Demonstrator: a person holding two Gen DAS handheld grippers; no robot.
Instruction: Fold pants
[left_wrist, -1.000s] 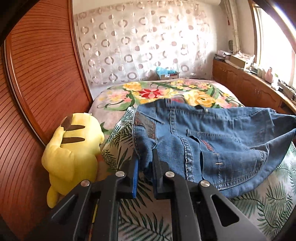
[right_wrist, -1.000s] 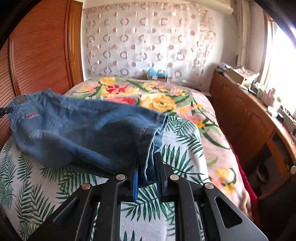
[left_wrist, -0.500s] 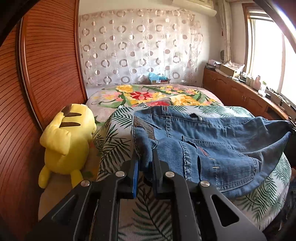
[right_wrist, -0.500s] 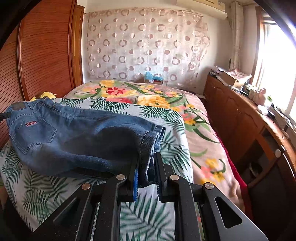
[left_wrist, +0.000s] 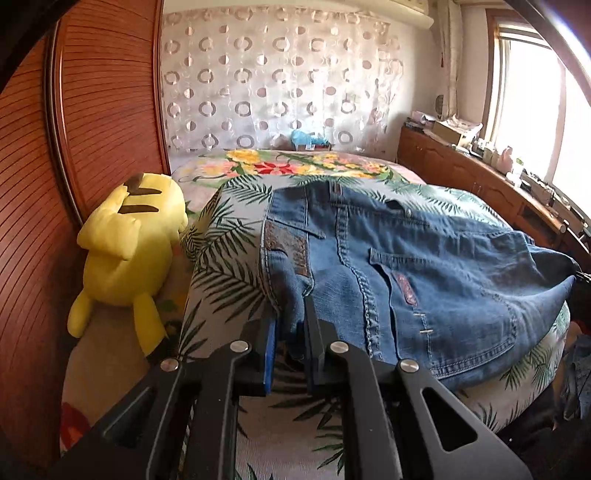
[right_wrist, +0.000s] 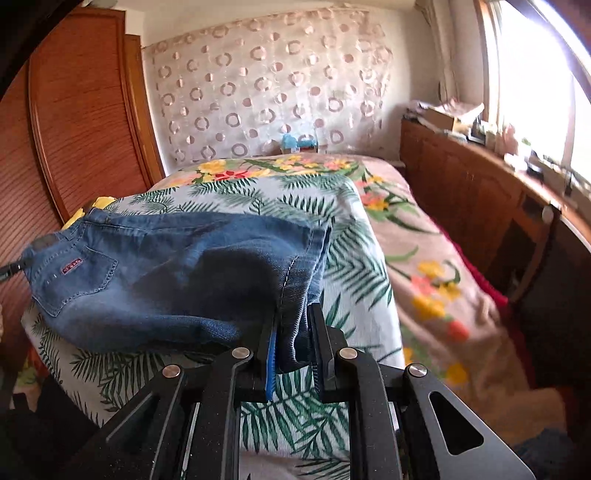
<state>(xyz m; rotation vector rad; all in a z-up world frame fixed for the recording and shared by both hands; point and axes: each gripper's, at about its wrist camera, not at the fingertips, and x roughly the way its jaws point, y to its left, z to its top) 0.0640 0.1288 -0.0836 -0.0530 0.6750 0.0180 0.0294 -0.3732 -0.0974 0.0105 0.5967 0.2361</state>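
At the bottom centre of the left wrist view, the left tongs (left_wrist: 291, 332) stand narrow, clamped on a bunched corner of the jeans (left_wrist: 424, 273) at the waistband end, just below the brown patch. The right tongs (right_wrist: 293, 332), at the bottom centre of the right wrist view, are likewise narrow and pinch a thick wad of denim at the hem end; several layers appear stacked between the pads there, so the legs look already doubled.

Outward from both grips, the jeans stretch across the middle of each frame, lying mostly on the palm-leaf cover (left_wrist: 229, 236) spread over the bed (right_wrist: 417, 236). The cloth sags between the two holds and the far edge, at the right of the left view, curls up in a peak, not yet flat. A back pocket with a small red tab faces up at the left of the right view.

My reading: the pants are folded lengthwise and have been brought over the bed, but the fold is not finished. Left to do are laying them flat, smoothing, and at least one more fold end to end before release.

A yellow plush toy (left_wrist: 129, 251) sits at the left of the left view, beside the cover and apart from the denim.
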